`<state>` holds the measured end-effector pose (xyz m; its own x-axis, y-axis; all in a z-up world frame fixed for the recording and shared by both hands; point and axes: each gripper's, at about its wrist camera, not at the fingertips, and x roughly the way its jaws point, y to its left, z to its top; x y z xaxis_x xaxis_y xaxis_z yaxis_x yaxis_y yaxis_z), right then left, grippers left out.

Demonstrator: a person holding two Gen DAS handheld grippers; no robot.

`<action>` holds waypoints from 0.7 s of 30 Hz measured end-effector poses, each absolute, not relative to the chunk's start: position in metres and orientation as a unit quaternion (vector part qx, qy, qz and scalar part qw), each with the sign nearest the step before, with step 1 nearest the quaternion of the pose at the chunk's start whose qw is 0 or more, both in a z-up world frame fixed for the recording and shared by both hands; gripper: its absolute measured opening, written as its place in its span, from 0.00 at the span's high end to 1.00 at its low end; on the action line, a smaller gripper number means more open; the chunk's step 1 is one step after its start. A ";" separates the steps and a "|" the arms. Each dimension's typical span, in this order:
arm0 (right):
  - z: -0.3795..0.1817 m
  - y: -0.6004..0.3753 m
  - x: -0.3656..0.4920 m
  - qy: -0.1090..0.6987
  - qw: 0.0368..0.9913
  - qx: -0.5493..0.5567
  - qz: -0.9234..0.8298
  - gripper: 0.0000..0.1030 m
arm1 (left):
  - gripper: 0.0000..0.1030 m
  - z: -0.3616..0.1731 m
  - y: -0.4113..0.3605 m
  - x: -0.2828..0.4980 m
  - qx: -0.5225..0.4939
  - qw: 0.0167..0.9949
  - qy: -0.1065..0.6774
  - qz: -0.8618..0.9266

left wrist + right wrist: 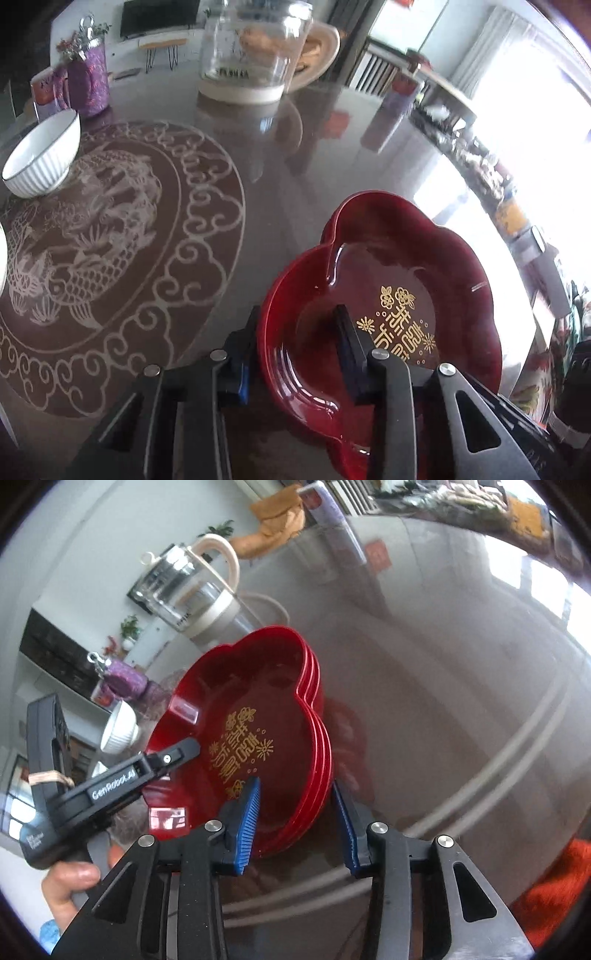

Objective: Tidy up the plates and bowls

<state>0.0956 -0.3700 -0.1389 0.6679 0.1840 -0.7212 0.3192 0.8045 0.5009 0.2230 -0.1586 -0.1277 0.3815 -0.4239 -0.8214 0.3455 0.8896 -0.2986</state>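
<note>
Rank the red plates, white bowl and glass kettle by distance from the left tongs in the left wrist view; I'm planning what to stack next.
1. Red plates: the left tongs straddle the rim, one finger inside, one outside.
2. White bowl: far left on the table's etched medallion.
3. Glass kettle: farthest, at the top center across the table.

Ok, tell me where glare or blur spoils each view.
Left wrist: window light blows out the right side, the glass tabletop mirrors the room, and the glass kettle is motion-smeared. Right wrist: the tabletop shows pale reflected streaks, edges bend from the fisheye, while the red plates stay sharp.
</note>
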 end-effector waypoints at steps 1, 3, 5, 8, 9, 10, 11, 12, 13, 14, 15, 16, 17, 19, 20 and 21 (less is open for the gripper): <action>-0.136 -0.371 0.099 0.402 0.862 0.306 -0.038 0.61 | 0.66 -0.125 -0.158 0.226 -0.042 0.834 0.500 -0.230; -0.129 -0.372 0.114 0.396 0.869 0.293 -0.036 0.61 | 0.66 -0.118 -0.157 0.237 -0.050 0.839 0.492 -0.227; -0.123 -0.374 0.130 0.389 0.874 0.288 -0.033 0.61 | 0.65 -0.115 -0.154 0.253 -0.063 0.842 0.488 -0.220; -0.114 -0.377 0.170 0.387 0.879 0.276 -0.023 0.61 | 0.65 -0.117 -0.150 0.282 -0.083 0.845 0.489 -0.203; -0.114 -0.375 0.182 0.392 0.879 0.271 -0.019 0.61 | 0.65 -0.118 -0.149 0.293 -0.088 0.846 0.488 -0.195; -0.115 -0.374 0.199 0.399 0.878 0.263 -0.015 0.61 | 0.65 -0.120 -0.148 0.303 -0.092 0.847 0.488 -0.188; -0.117 -0.373 0.212 0.405 0.878 0.256 -0.013 0.61 | 0.65 -0.122 -0.148 0.313 -0.094 0.848 0.489 -0.180; -0.118 -0.372 0.222 0.410 0.877 0.250 -0.012 0.61 | 0.65 -0.126 -0.148 0.322 -0.095 0.849 0.489 -0.173; -0.122 -0.371 0.232 0.414 0.877 0.242 -0.012 0.61 | 0.65 -0.129 -0.150 0.331 -0.094 0.850 0.491 -0.168; -0.126 -0.371 0.242 0.419 0.877 0.235 -0.014 0.61 | 0.65 -0.133 -0.151 0.336 -0.092 0.850 0.491 -0.165; -0.132 -0.371 0.249 0.423 0.875 0.232 -0.015 0.61 | 0.65 -0.137 -0.153 0.342 -0.087 0.850 0.493 -0.161; -0.138 -0.372 0.253 0.429 0.873 0.233 -0.015 0.61 | 0.65 -0.141 -0.155 0.345 -0.081 0.850 0.496 -0.159; -0.142 -0.373 0.256 0.429 0.871 0.238 -0.016 0.56 | 0.64 -0.143 -0.156 0.347 -0.076 0.852 0.492 -0.161; -0.142 -0.373 0.255 0.419 0.876 0.237 -0.023 0.48 | 0.55 -0.142 -0.156 0.344 -0.064 0.859 0.484 -0.154; -0.139 -0.373 0.252 0.413 0.880 0.232 -0.026 0.40 | 0.48 -0.140 -0.154 0.341 -0.062 0.861 0.480 -0.154; -0.135 -0.372 0.246 0.401 0.887 0.227 -0.030 0.38 | 0.30 -0.137 -0.149 0.335 -0.065 0.865 0.474 -0.151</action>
